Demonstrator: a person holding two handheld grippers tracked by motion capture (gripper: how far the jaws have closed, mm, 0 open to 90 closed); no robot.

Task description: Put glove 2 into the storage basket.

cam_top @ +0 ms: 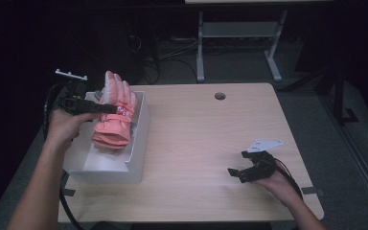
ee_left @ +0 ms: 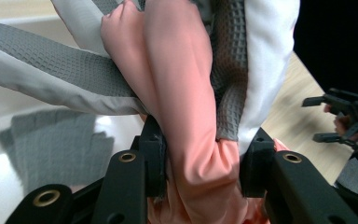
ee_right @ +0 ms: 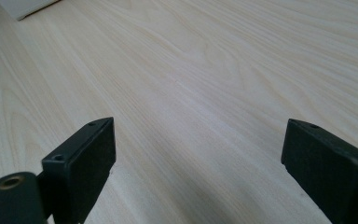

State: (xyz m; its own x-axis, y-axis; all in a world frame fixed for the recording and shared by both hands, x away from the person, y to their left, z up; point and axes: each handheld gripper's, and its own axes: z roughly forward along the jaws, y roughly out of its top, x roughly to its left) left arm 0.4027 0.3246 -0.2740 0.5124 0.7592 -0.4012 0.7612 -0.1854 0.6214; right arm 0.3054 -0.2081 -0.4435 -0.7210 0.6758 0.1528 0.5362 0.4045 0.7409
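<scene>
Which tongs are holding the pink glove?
The left tongs, over the white box, are squeezing the pink glove. The right tongs hang open above the table, gripping nothing.

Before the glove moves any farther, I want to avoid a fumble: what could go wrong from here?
1. The left gripper pinches only a bunched fold of the pink glove, so it might slip free.
2. The glove hangs above the white box; a low carry could snag the box wall.
3. The right gripper rests open on the table, too far off to catch it.
</scene>
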